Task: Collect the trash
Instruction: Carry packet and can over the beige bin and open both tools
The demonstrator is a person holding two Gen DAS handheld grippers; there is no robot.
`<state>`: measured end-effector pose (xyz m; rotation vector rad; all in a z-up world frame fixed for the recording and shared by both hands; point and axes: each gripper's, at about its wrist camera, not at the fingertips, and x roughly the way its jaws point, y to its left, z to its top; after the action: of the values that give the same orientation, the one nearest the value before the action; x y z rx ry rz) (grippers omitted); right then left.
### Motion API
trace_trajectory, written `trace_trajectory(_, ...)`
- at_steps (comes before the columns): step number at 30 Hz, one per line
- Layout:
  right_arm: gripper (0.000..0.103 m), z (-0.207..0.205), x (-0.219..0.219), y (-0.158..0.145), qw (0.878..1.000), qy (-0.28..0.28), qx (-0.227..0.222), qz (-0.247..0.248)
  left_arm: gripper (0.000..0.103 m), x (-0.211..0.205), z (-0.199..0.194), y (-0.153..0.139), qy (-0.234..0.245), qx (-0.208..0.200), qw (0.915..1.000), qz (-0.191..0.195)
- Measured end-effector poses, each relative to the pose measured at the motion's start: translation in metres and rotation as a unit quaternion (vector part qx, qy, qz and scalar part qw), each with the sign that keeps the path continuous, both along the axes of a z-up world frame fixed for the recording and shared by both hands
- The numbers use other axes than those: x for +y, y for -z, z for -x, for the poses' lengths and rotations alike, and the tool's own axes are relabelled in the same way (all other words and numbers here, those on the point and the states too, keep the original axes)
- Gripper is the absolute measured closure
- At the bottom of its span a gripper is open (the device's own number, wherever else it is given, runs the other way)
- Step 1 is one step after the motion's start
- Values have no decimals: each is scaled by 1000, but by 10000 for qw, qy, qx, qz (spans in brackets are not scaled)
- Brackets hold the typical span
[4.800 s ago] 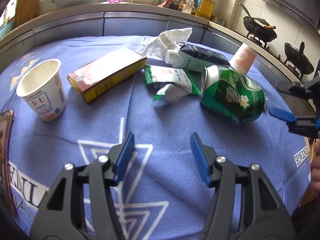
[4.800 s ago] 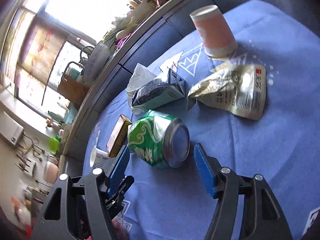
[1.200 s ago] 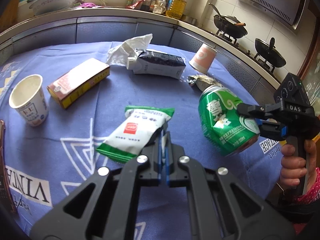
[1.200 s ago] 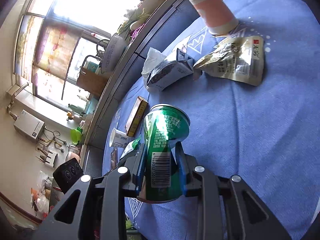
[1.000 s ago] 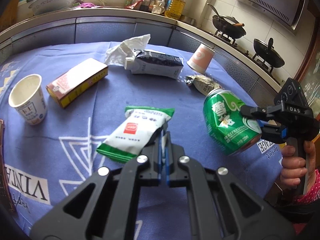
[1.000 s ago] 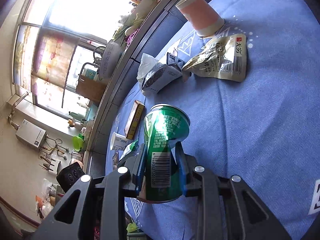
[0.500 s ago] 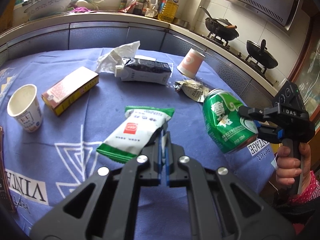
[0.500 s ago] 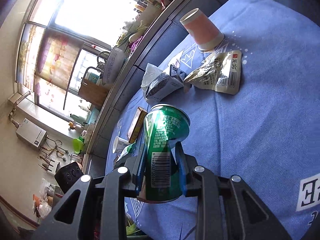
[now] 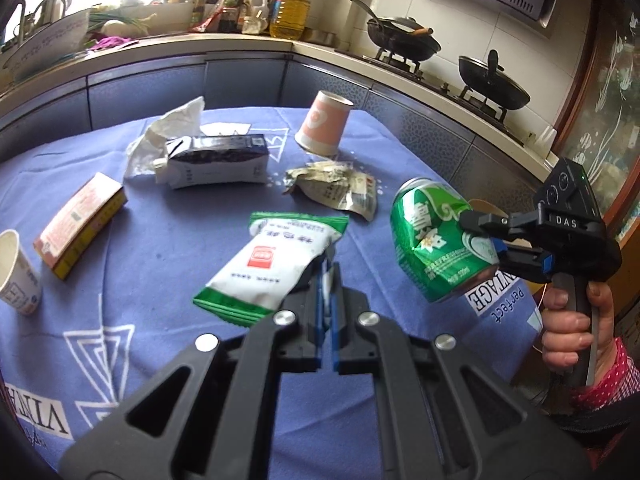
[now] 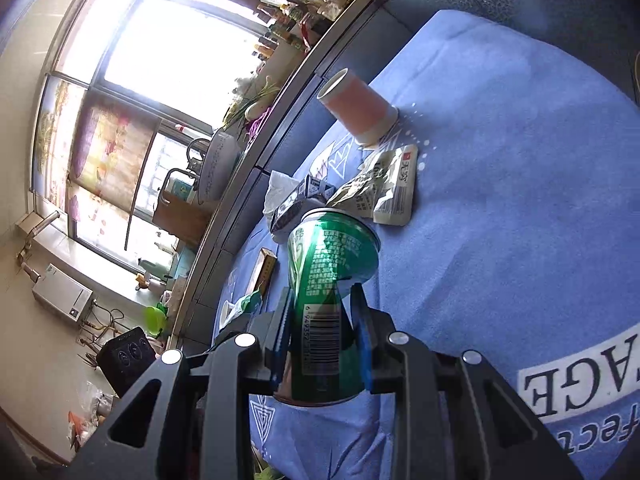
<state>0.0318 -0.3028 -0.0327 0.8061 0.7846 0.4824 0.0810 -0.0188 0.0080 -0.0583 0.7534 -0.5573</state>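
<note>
While both hands are carrying trash clear of the tablecloth (image 9: 160, 264):
Left gripper (image 9: 327, 280): pinching the white-and-green wrapper (image 9: 272, 264) by its edge, letting it dangle.
Right gripper (image 10: 322, 320): squeezing the green can (image 10: 330, 268) around its dented waist.

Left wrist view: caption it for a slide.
Left gripper clamps a white-green packet; right gripper carries a dented green can.
</note>
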Motion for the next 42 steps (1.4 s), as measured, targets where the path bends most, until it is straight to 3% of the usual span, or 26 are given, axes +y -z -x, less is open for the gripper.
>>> trace_trajectory(7,74,10,-57,-8,9984,524,-222,-29,100,-73,-14,-12,646,-111,9977,-179)
trace_trajectory(14,74,38,-155,-18,9861,1579,-509,96,100,-185,-27,-29,1611,-308,9858,-371)
trace_trajectory(20,74,67,-236,-19,9606,2611,-552,770,100,-293,-34,-34,2431,-348,9685,-418)
trace_trajectory(26,74,78,-279,9,9270,3369,-185,1634,100,-380,-43,-10,2909,-53,9551,-563)
trace_trajectory(31,74,71,-282,37,9071,3568,168,2226,100,-427,-44,24,3189,305,9433,-865)
trace_trajectory(33,72,70,-282,47,8997,3647,272,2383,91,-441,-44,37,3171,383,9409,-1124)
trace_trajectory(34,69,68,-282,52,8981,3640,329,2447,79,-446,-45,44,3142,414,9403,-1245)
trace_trajectory(35,61,66,-281,55,8968,3635,378,2492,70,-450,-46,49,3100,423,9406,-1318)
trace_trajectory(38,44,70,-278,58,8900,3759,301,2565,69,-450,-50,49,2999,521,9444,-1242)
trace_trajectory(42,43,80,-277,52,8864,3919,110,2459,69,-435,-52,33,2889,435,9512,-997)
